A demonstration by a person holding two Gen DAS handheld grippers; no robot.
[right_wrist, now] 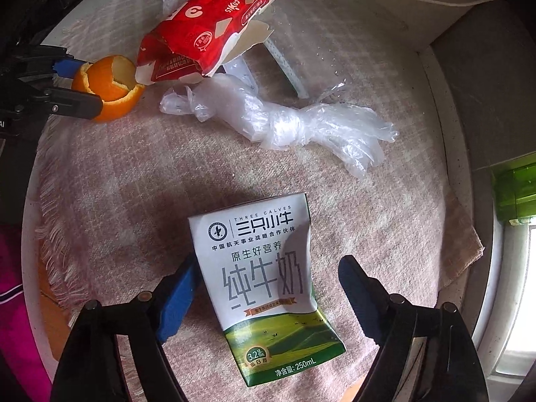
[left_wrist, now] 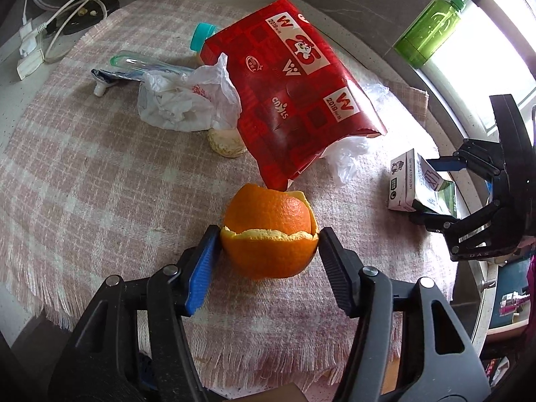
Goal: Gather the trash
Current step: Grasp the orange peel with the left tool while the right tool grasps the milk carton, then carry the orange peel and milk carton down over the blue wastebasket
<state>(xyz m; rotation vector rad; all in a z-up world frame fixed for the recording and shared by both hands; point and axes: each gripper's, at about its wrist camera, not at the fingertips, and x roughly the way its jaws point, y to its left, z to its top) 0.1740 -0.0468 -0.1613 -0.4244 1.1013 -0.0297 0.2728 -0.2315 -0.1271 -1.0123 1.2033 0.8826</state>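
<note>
Left wrist: my left fingers [left_wrist: 268,244] squeeze the orange peel [left_wrist: 269,231] | right wrist: my right fingers [right_wrist: 268,288] sit partly open around the milk carton [right_wrist: 268,284], left pad touching, right pad apart.

We see a bright orange hollow peel [left_wrist: 268,234], a red-and-white printed carton [left_wrist: 291,90], and a pink-and-cream checked woven cloth [left_wrist: 100,174].

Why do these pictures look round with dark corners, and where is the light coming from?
Both views curve through a fisheye lens, so corners go black. Left wrist view: the window glares white behind the green bottle. Right wrist view: a soft shadow crosses the milk carton; daylight enters at the right edge.
</note>
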